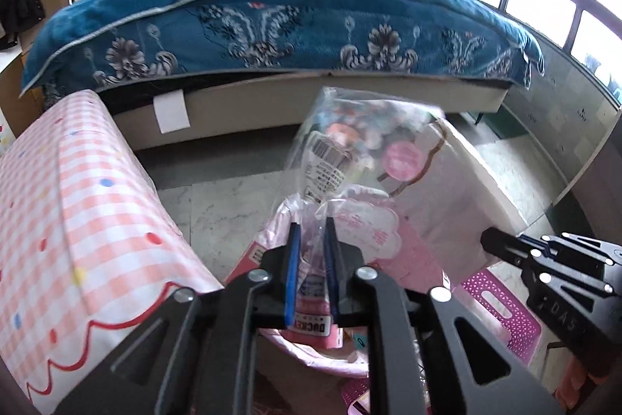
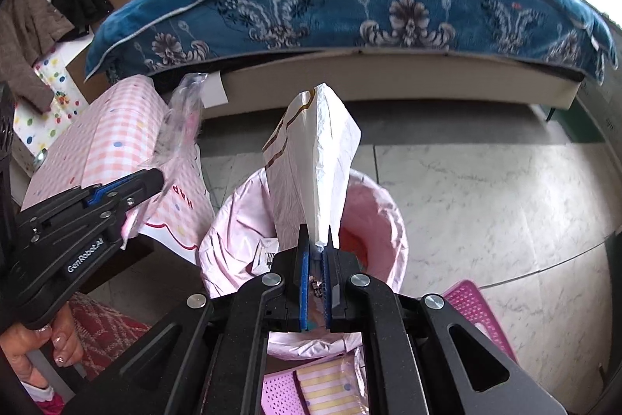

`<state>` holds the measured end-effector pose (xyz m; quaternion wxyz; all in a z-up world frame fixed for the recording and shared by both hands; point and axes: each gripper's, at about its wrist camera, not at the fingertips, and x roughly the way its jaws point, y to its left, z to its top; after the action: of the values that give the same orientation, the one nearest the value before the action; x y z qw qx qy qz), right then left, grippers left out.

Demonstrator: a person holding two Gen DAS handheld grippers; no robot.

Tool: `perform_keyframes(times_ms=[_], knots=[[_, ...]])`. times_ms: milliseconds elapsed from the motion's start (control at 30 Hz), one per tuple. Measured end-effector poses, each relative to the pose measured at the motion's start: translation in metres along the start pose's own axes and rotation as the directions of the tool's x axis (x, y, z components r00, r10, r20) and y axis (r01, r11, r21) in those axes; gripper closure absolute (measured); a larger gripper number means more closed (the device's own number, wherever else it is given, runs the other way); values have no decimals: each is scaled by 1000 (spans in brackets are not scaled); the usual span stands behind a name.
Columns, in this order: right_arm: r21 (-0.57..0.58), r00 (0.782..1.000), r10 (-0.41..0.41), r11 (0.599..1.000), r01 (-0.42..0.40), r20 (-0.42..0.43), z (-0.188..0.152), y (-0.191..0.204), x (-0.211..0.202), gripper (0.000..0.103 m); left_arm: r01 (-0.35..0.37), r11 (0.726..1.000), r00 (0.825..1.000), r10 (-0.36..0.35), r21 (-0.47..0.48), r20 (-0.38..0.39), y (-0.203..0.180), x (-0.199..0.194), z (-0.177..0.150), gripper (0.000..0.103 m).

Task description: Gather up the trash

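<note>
Close in, left gripper [image 1: 311, 220] fingers nearly together, pinching a clear plastic wrapper [image 1: 350, 146] with a barcode label, held above the pink-lined bin [image 1: 280, 216]. Right gripper [image 2: 319, 232] fingers likewise narrow, clamped on a white paper bag [image 2: 311, 158] standing up over the same bin [image 2: 373, 205]. Only the right view shows a hand [image 2: 42, 345] on the left handle. Beyond: marble floor [image 2: 486, 181], then bed with blue blanket [image 1: 272, 14].

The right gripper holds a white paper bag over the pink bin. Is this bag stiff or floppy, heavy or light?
The white paper bag probably is fairly stiff: it stands upright above the right gripper, which pinches only its lower end, and it keeps sharp creases. It looks light and likely empty, since its sides lie folded flat. Released here, it would likely drop or flutter into the pink bin below.
</note>
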<state>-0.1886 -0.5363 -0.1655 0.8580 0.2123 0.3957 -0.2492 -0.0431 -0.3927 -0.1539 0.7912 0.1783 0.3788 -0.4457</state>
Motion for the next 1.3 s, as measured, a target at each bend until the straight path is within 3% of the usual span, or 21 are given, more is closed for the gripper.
perform_keyframes(times_ms=[167, 200, 300, 400, 567, 733, 767, 900, 967, 1033, 1100, 1200, 1300], knots=[[22, 999, 29, 999, -28, -34, 3, -8, 25, 92, 48, 999, 997, -49, -20, -56, 2, 25, 2, 70], [28, 998, 40, 999, -39, -44, 4, -9, 31, 88, 59, 998, 996, -61, -27, -69, 3, 30, 2, 67], [22, 997, 36, 999, -35, -67, 6, -12, 37, 66, 96, 994, 992, -100, -46, -80, 5, 34, 0, 43], [24, 998, 24, 999, -23, -63, 8, -17, 30, 64, 125, 990, 989, -129, -69, -66, 14, 26, -1, 41], [59, 1000, 31, 998, -31, 2, 25, -23, -5, 62, 115, 984, 993, -114, -135, 20, 47, -15, 7, 41], [49, 997, 66, 997, -68, 42, 30, -4, -28, 62, 50, 979, 995, -30, -197, 99, 79, -62, 7, 36], [7, 995, 95, 995, -95, 42, 31, 17, -36, 61, 22, 979, 994, 0, -205, 107, 84, -71, 5, 35], [-76, 990, 141, 987, -138, 25, 26, 58, -38, 50, -72, 973, 987, 101, -220, 124, 102, -103, -8, 31], [-146, 983, 181, 973, -177, 13, 22, 94, -43, 42, -101, 966, 983, 135, -238, 128, 110, -119, -17, 28], [-167, 981, 193, 968, -188, 12, 20, 101, -47, 28, -145, 956, 975, 182, -255, 126, 119, -134, -26, 23], [-232, 974, 227, 949, -216, 23, 21, 130, -58, 16, -195, 944, 964, 234, -267, 123, 128, -149, -34, 16], [-279, 965, 260, 930, -238, 45, 25, 155, -72, 14, -277, 913, 939, 324, -299, 119, 145, -178, -49, 6], [-326, 952, 302, 906, -269, 54, 31, 182, -88, 12, -348, 876, 911, 400, -334, 100, 161, -204, -61, 6]])
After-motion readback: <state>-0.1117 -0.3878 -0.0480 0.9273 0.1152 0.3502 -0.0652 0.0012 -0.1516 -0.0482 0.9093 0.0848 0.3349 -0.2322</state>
